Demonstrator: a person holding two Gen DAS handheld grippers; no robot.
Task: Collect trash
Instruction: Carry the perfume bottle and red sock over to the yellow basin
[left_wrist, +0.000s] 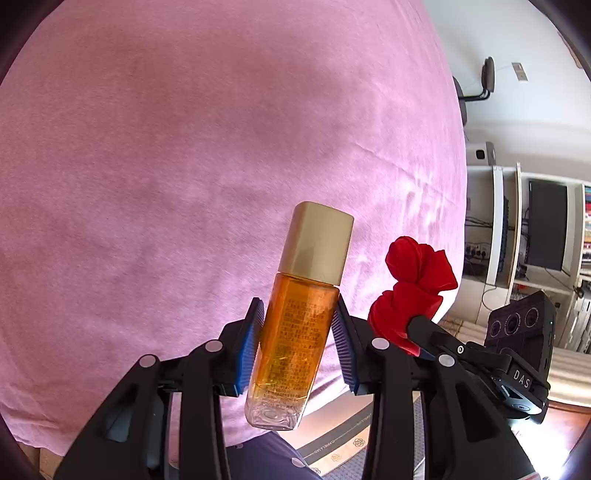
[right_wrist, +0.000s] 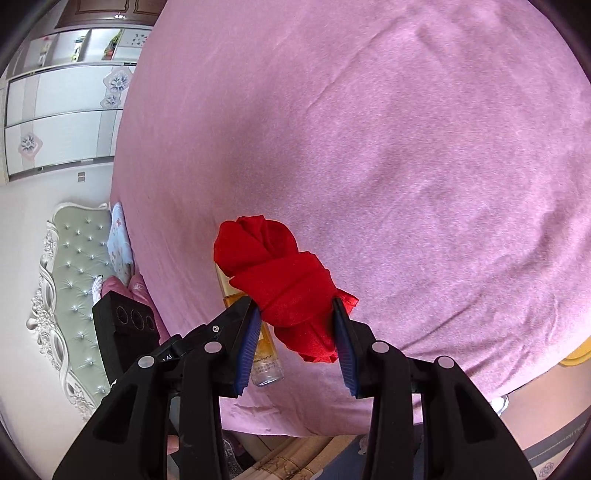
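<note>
My left gripper (left_wrist: 297, 332) is shut on an amber glass bottle (left_wrist: 295, 332) with a beige cap, held upright above the pink bedspread (left_wrist: 184, 147). My right gripper (right_wrist: 295, 325) is shut on a crumpled red cloth wad (right_wrist: 284, 284), also above the bedspread (right_wrist: 406, 147). The two grippers are side by side. The red wad (left_wrist: 410, 291) and the right gripper show at the right of the left wrist view. The bottle (right_wrist: 264, 354) shows behind the right gripper's left finger in the right wrist view.
The pink bedspread fills both views. A tufted green headboard (right_wrist: 74, 266) and pillows (right_wrist: 120, 236) lie at the left in the right wrist view. White shelving with a dark monitor (left_wrist: 546, 229) stands at the right in the left wrist view. A patterned mat (left_wrist: 343, 443) lies below.
</note>
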